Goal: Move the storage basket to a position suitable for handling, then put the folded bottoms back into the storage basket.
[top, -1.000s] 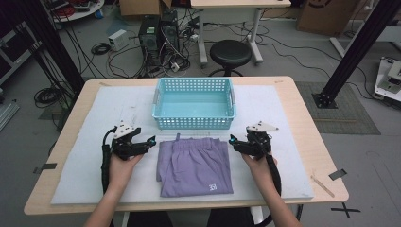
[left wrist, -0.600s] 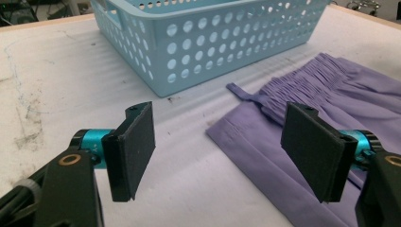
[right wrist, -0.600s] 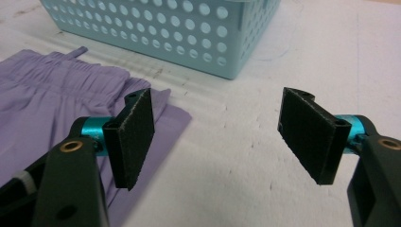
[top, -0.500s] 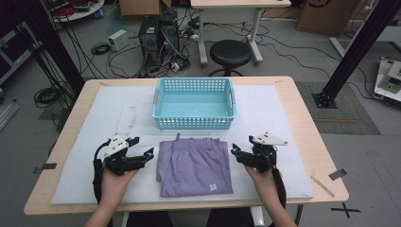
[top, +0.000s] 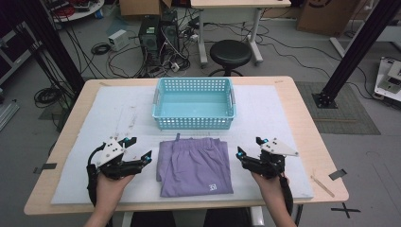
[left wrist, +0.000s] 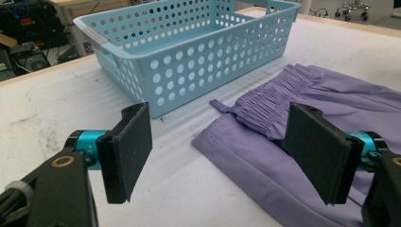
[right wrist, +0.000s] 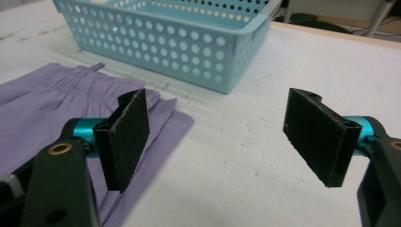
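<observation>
Nearest us, the left gripper [top: 140, 150] and right gripper [top: 249, 146] rest on the white mat [top: 283, 118], jaws spread wide with nothing between them; both have just been opening. Between them lie the folded purple shorts [top: 194, 165], long axis running near to far, elastic waistband pointing toward the basket [top: 194, 124]. Beyond, that light blue perforated basket stands empty. The right gripper view cuts off the shorts at the left edge.

A wooden table [top: 302, 101] carries a white mat [top: 118, 113], with basket [top: 194, 104] and folded purple shorts [top: 194, 165] on it
</observation>
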A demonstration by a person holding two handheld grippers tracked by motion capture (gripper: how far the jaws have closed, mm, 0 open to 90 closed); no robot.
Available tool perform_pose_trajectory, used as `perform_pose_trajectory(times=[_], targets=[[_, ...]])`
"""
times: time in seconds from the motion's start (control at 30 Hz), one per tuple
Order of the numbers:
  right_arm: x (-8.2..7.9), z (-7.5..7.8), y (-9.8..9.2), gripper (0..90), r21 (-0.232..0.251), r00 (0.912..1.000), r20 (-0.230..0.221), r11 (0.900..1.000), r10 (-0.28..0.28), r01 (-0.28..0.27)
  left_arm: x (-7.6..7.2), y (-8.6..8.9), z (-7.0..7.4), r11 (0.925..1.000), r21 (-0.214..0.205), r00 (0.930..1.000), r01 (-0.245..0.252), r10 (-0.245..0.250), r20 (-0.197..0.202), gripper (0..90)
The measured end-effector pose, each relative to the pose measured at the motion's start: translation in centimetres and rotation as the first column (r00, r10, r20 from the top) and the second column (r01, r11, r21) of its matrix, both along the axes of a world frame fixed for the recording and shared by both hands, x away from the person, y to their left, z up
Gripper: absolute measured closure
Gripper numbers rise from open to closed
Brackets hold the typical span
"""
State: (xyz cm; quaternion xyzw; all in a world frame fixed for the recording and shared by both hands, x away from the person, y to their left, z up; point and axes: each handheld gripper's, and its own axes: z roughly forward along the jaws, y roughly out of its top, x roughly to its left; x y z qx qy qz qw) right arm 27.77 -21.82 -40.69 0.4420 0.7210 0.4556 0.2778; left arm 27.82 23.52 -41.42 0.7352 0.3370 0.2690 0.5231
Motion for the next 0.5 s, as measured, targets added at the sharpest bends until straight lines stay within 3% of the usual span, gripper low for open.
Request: perform_pose_trajectory(times=[0.5], targets=[[-0.2,0.4,-1.6,22.6,0.016,0.9987,0.033,0.9991,-0.040,0.039,0.0,0.0,0.2,0.9999,-0.009,0.9999,-0.005,0.005,-0.010,22.3]])
